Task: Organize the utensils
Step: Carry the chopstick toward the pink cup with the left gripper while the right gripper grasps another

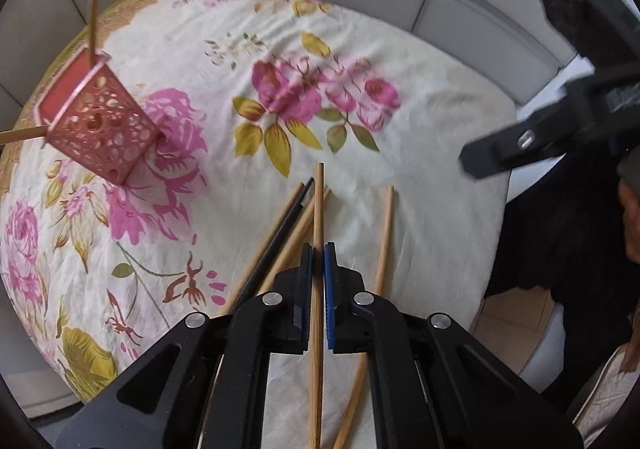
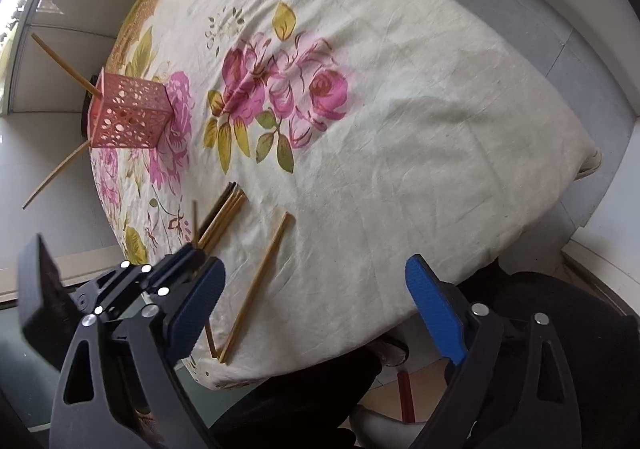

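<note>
Chopstick point(image 1: 318, 233) pinched in left tongs point(image 1: 319, 269); no writing legible.

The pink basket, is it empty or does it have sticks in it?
Not empty. Two chopsticks stick out of the pink basket in the right wrist view, one up, one down.

Held chopstick point(image 1: 318, 289) cut off at bottom edge, pink holder point(image 1: 96, 129) blurred (motion), its sticks cropped
</note>
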`<action>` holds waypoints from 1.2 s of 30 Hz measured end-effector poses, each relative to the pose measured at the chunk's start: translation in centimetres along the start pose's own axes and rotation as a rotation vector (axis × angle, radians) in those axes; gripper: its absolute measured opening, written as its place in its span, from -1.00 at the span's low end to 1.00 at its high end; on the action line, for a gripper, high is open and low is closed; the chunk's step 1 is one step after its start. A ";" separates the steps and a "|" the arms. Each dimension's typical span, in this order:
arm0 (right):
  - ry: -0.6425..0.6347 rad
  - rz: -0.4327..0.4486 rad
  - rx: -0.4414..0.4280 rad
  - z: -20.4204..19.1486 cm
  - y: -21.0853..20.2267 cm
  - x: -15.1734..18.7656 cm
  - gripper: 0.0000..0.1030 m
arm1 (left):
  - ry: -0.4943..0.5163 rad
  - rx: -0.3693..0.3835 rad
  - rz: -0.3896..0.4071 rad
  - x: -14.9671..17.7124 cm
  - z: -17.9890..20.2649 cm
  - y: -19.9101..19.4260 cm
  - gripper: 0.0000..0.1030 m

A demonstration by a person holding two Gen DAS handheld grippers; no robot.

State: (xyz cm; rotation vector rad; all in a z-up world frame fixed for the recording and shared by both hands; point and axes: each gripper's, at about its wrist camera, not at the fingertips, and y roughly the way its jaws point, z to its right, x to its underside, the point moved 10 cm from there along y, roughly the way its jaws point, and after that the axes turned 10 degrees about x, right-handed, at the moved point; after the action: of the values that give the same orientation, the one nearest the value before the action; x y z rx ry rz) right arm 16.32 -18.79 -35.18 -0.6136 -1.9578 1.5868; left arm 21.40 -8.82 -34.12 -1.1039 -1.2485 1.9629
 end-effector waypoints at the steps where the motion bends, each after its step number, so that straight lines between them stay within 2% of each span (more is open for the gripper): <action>1: 0.000 -0.039 0.015 -0.5 1.0 0.3 0.30 | -0.016 -0.008 0.044 0.1 -0.4 -1.2 -0.91; 2: 0.009 -0.080 0.036 -0.7 2.1 0.7 0.10 | -0.030 -0.012 0.087 0.1 -0.7 -2.6 -0.91; 3: 0.008 -0.112 0.059 -1.0 3.0 1.1 0.01 | -0.040 -0.022 0.127 0.2 -1.1 -3.8 -0.91; 7: 0.006 -0.131 0.119 -2.5 4.9 1.7 -0.05 | -0.050 -0.062 0.240 -1.0 -2.4 -8.0 -0.91; 10: 0.019 -0.113 0.157 -3.5 5.4 1.4 -0.08 | -0.054 -0.074 0.316 -1.5 -3.0 -11.0 -0.91; 12: 0.032 -0.101 0.180 -4.1 5.5 1.1 -0.18 | -0.054 -0.076 0.357 -1.5 -2.9 -12.6 -0.91; 17: 0.048 -0.061 0.260 -5.2 6.0 0.2 -0.35 | -0.030 -0.092 0.424 -1.8 -1.9 -15.0 -0.91; 19: 0.035 -0.029 0.302 -5.5 6.0 0.0 -0.56 | -0.030 -0.097 0.446 -2.0 -1.8 -15.7 -0.91; 20: 0.025 -0.014 0.320 -5.7 6.0 0.0 -0.74 | -0.032 -0.098 0.456 -2.1 -1.7 -16.0 -0.91; 21: 0.019 0.001 0.327 -5.8 6.0 -0.2 -0.79 | -0.036 -0.101 0.466 -2.2 -1.7 -16.1 -0.91; 28: 0.012 0.030 0.237 -4.8 5.3 -0.5 -0.90 | -0.097 -0.119 0.516 -2.9 -1.4 -16.4 -0.91; 29: 0.004 0.047 0.221 -4.3 4.8 -0.6 -0.99 | -0.111 -0.122 0.523 -3.0 -1.4 -16.4 -0.91; 36: -0.060 0.185 0.111 -3.9 0.1 -1.7 -0.99 | -0.233 -0.185 0.575 -3.2 -1.0 -17.7 -0.91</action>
State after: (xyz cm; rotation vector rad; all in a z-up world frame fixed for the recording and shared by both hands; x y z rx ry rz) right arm 20.15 -17.00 -34.83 -0.7272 -1.8860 1.8321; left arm 24.36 -3.63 -17.16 -1.4866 -1.3592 2.4953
